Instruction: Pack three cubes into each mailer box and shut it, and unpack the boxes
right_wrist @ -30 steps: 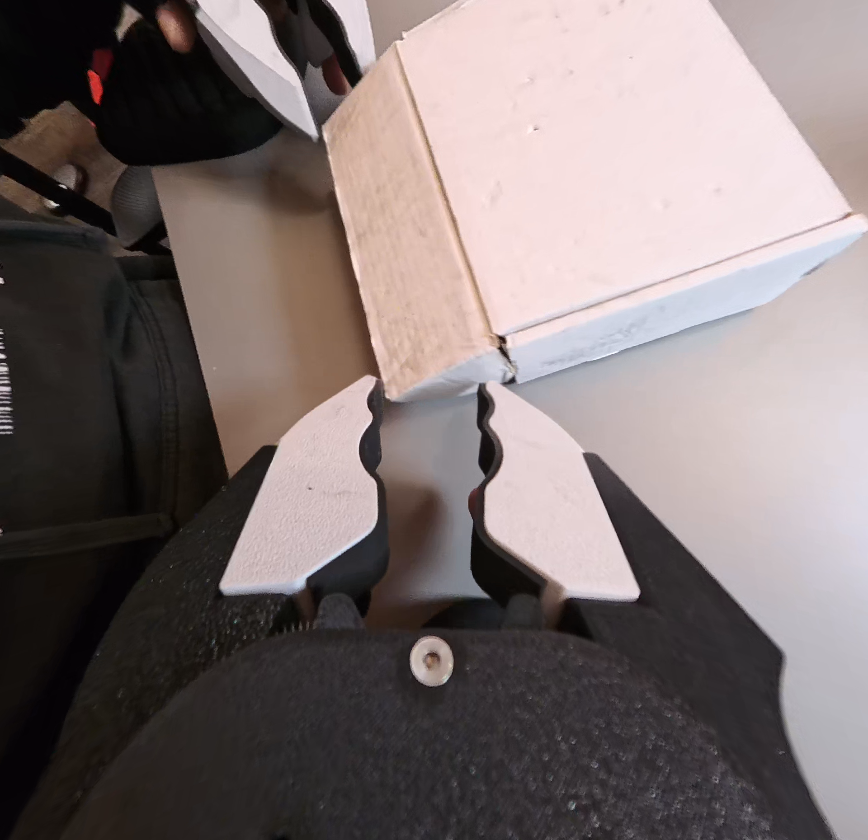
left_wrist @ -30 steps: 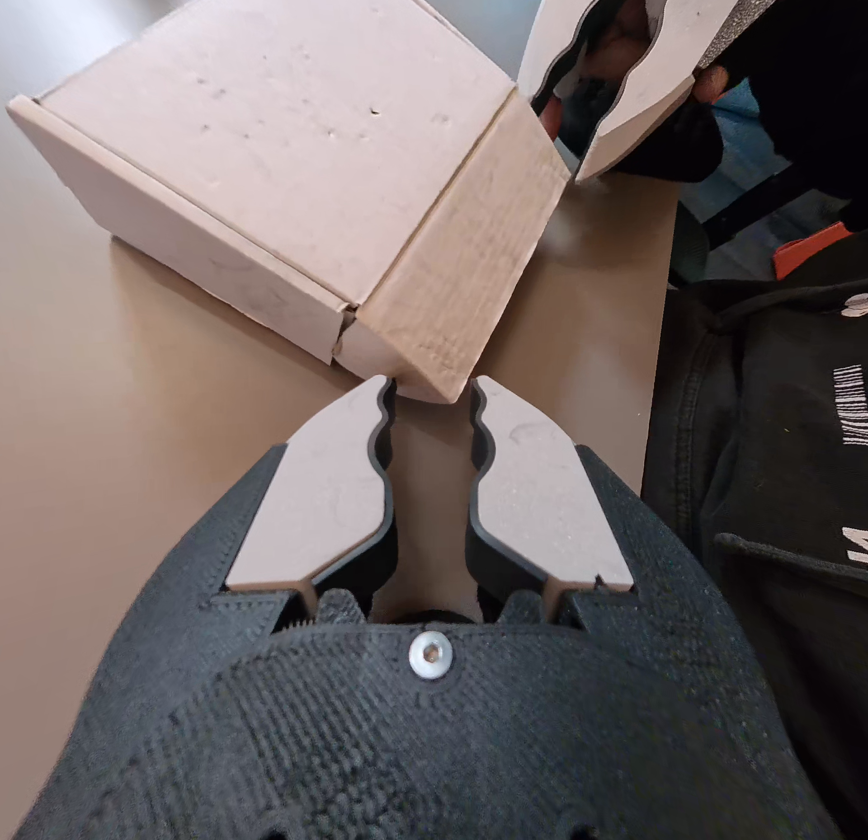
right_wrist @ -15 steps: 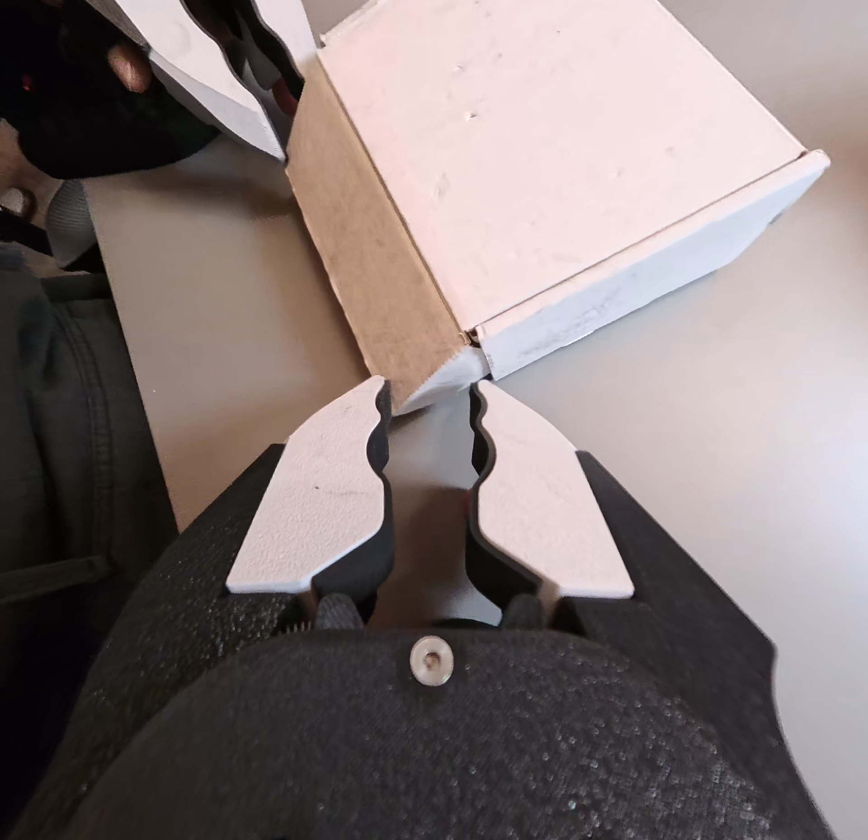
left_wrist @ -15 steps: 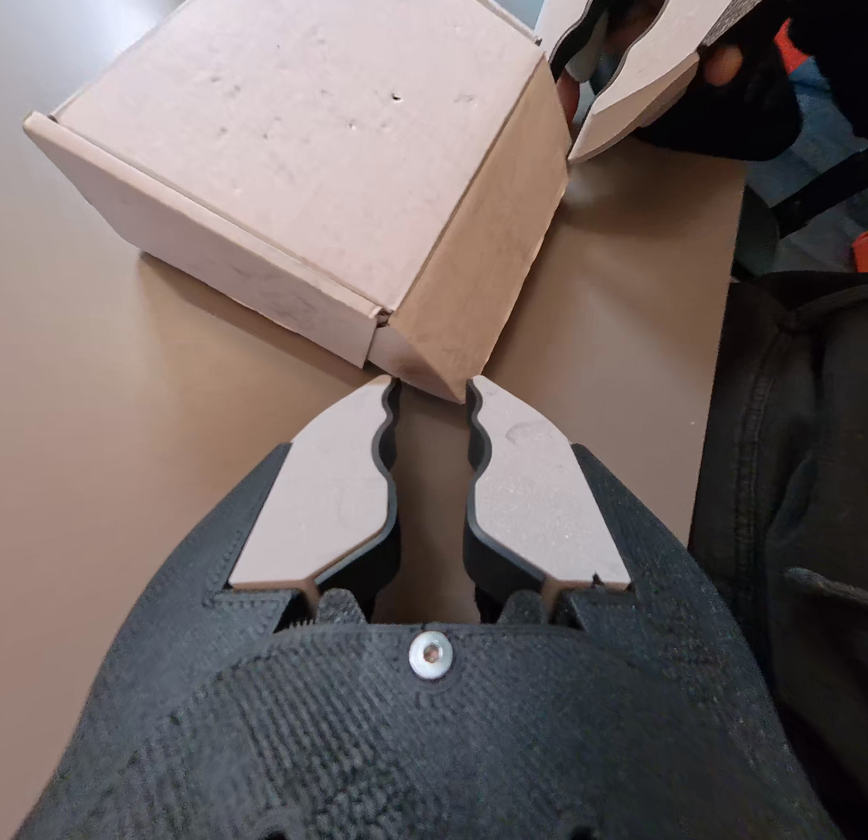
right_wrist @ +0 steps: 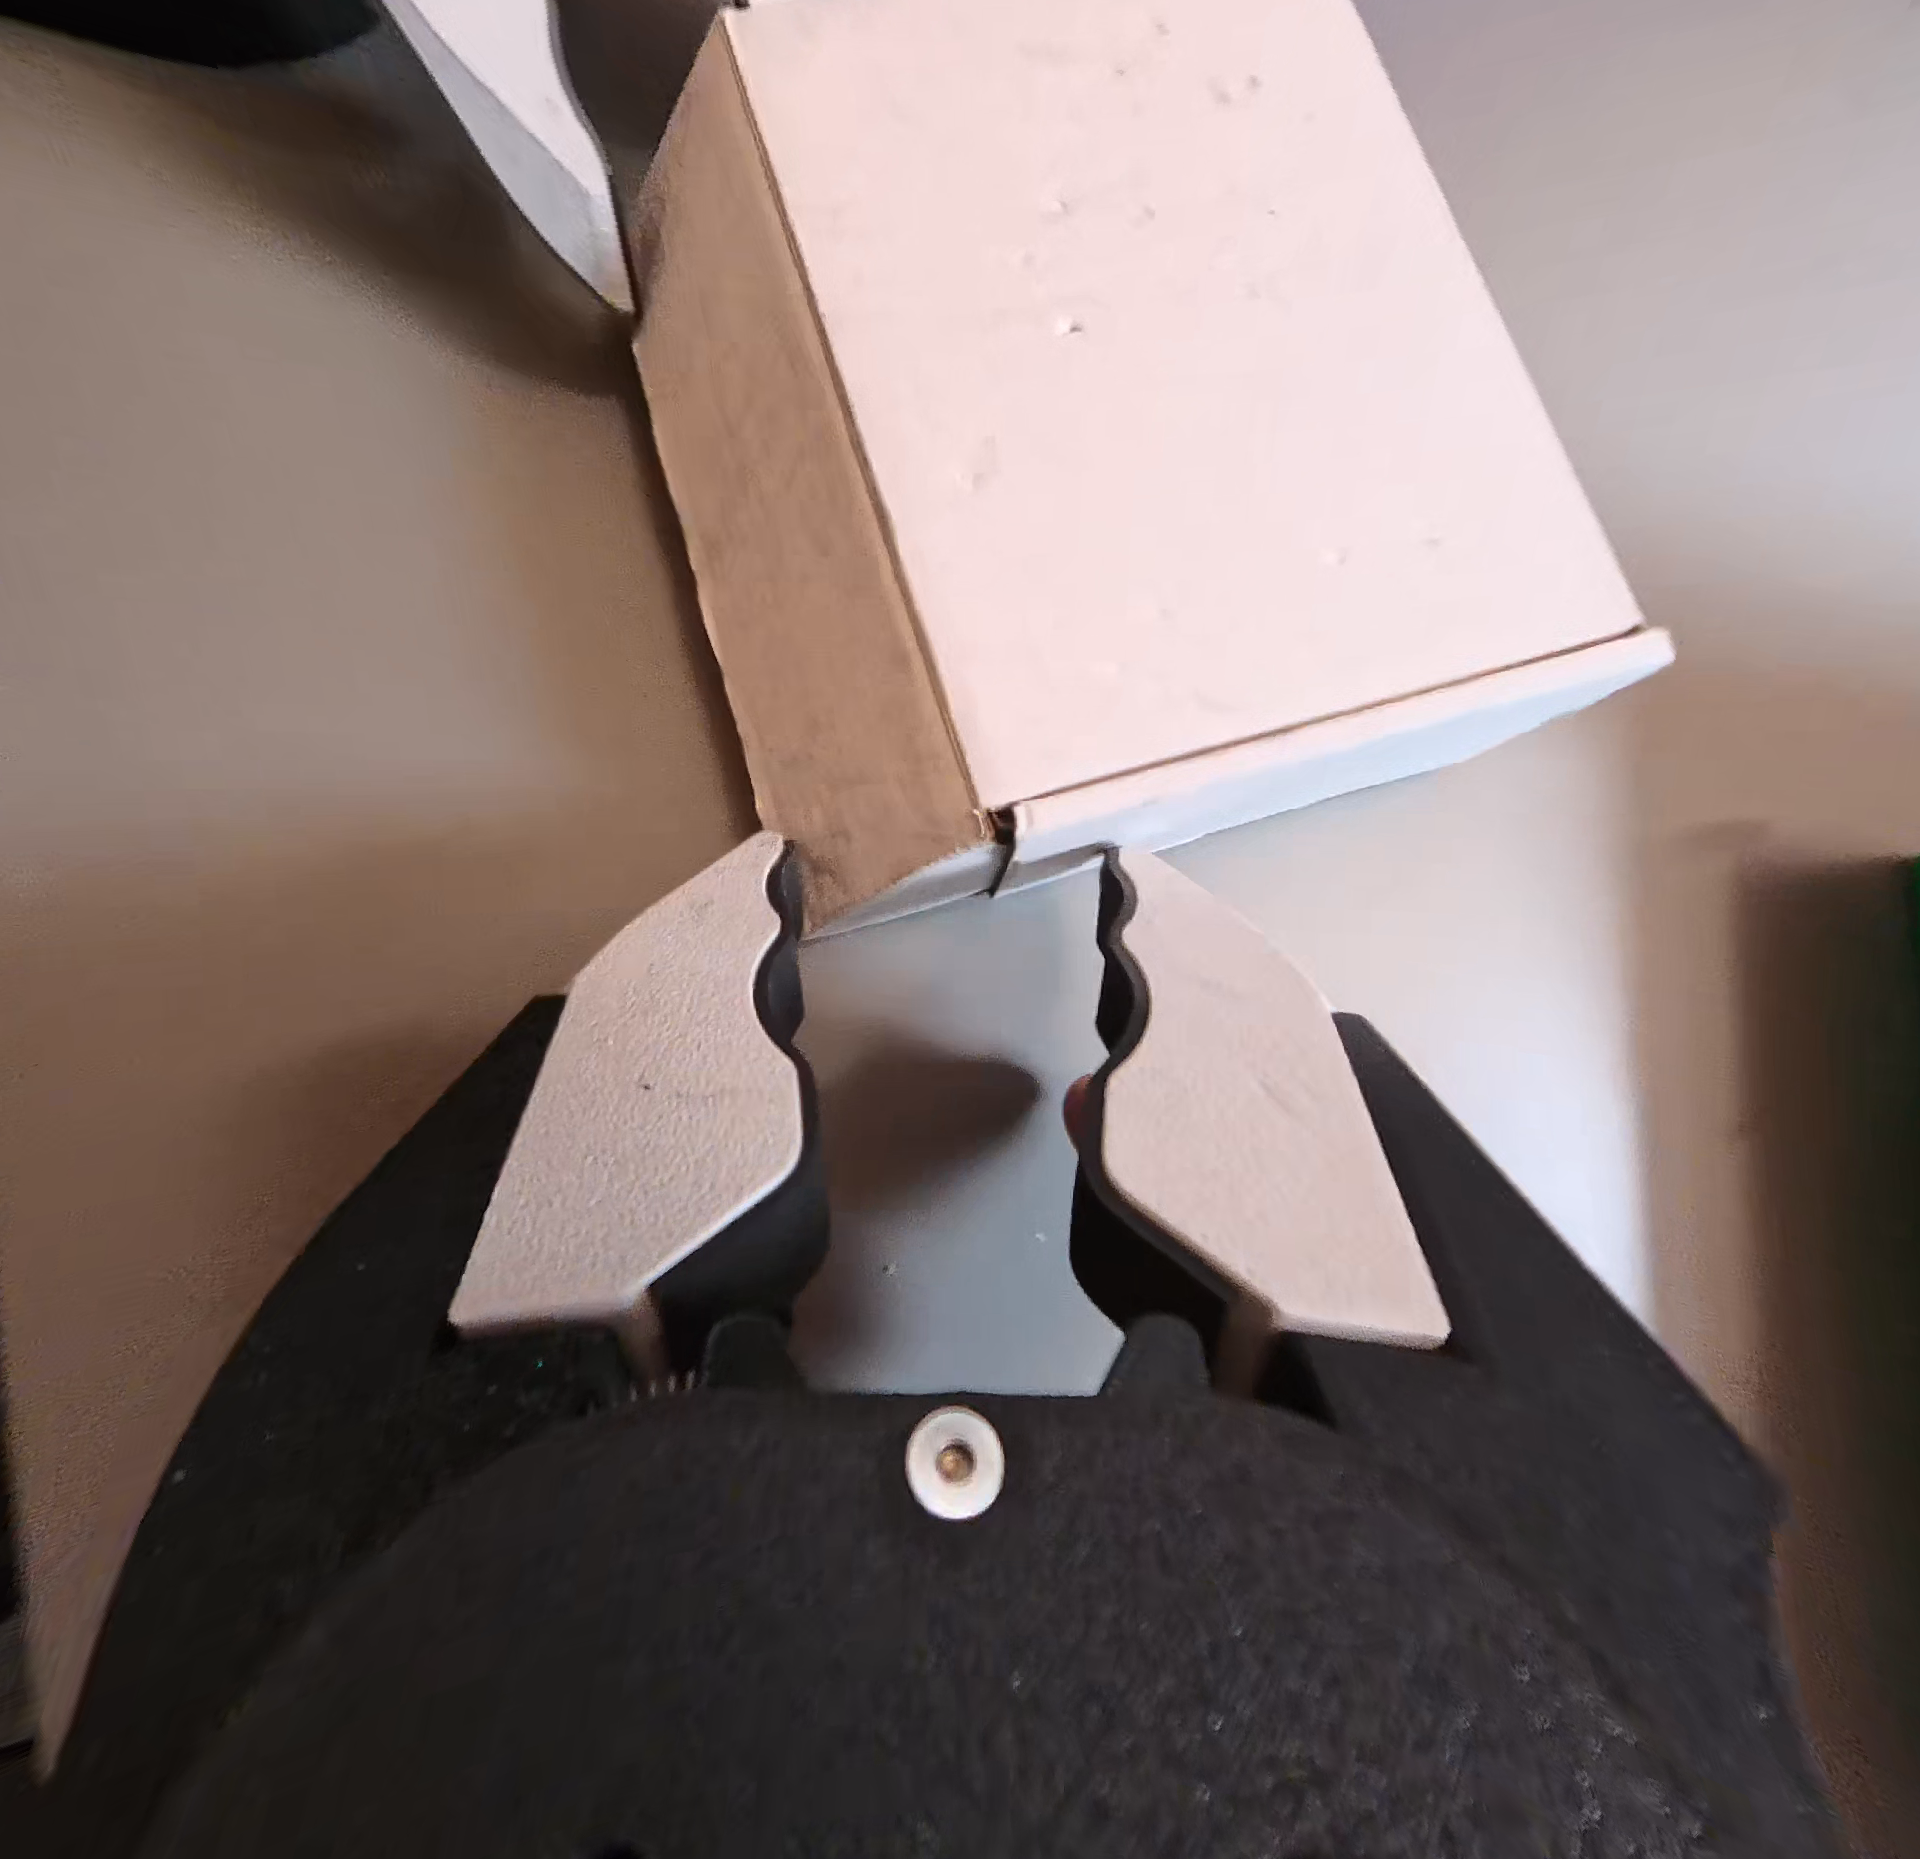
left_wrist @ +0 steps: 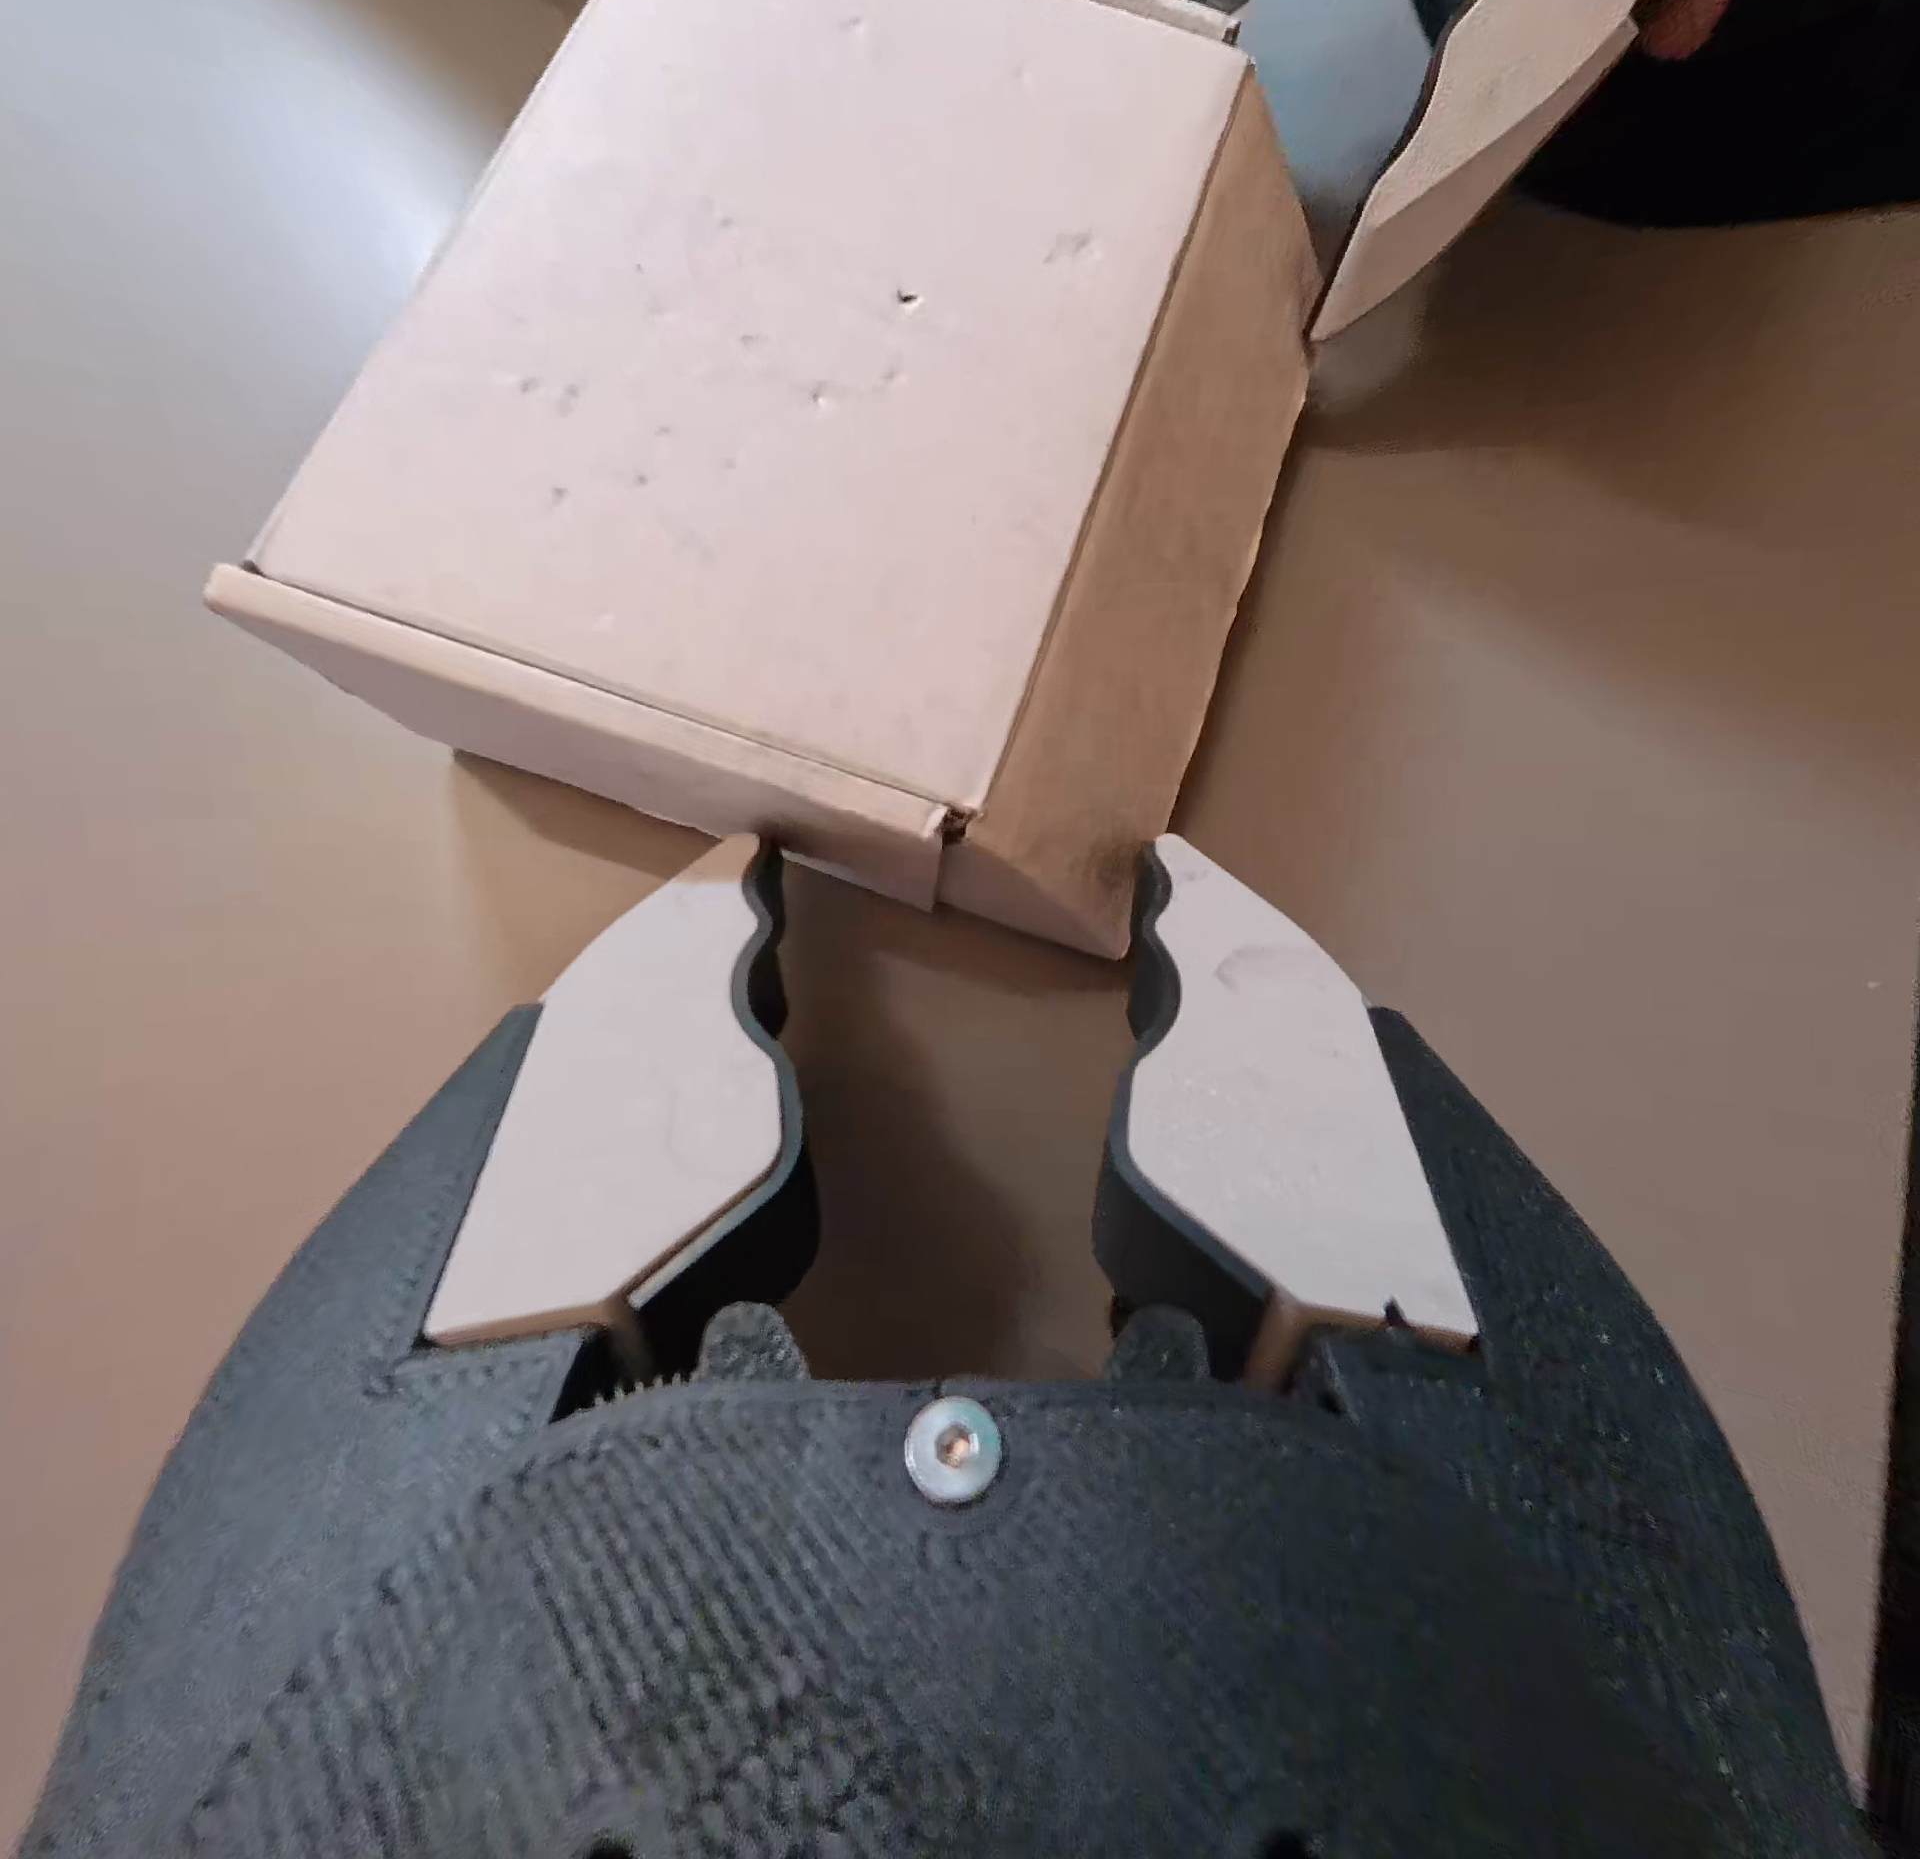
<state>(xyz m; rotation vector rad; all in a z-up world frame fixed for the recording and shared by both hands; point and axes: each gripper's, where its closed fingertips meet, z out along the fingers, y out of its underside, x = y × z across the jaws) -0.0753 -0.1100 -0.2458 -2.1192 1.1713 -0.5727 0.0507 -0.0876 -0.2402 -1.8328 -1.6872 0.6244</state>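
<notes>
Box, shut, lies mid-frame on the table with the left gripper and right gripper both spread at opposite near corners, touching cardboard but pinching nothing, so uneven pressure could spin it away.

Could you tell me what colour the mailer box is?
Plain pale cardboard, off-white to beige; the mailer box shows best in the left wrist view.

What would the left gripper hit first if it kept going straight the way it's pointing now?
Most likely the near corner of the closed mailer box. The left gripper is open, its fingertips on either side of that corner, though whether they already touch it is unclear.
</notes>
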